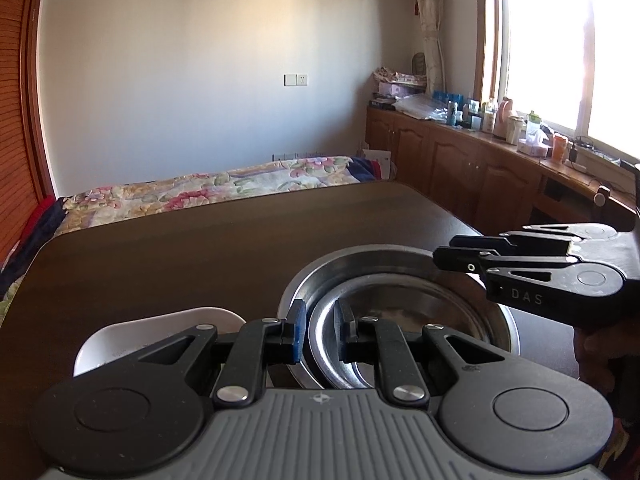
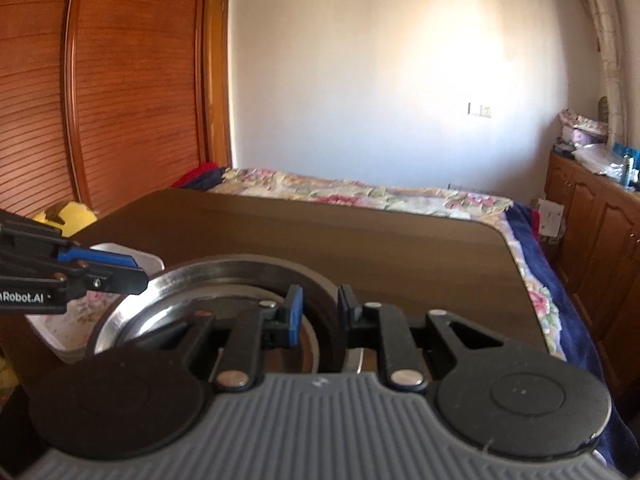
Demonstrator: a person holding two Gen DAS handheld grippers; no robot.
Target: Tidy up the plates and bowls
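Nesting steel bowls (image 1: 360, 258) mouth-up; left gripper (image 1: 322, 330) jaws clamp inner bowl (image 1: 400, 316) rim; right gripper (image 2: 320, 312) jaws unclear.

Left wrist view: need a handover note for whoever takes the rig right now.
Left tool: shut on the near rim of the inner bowl.
Right tool: jaws narrow, at the bowls' opposite side; grip unclear.
Things: inner bowl sits nested in the outer bowl on the table; white dish beside them, left.
Done: steel bowls nested.
Left: probably let go, then place the white dish.
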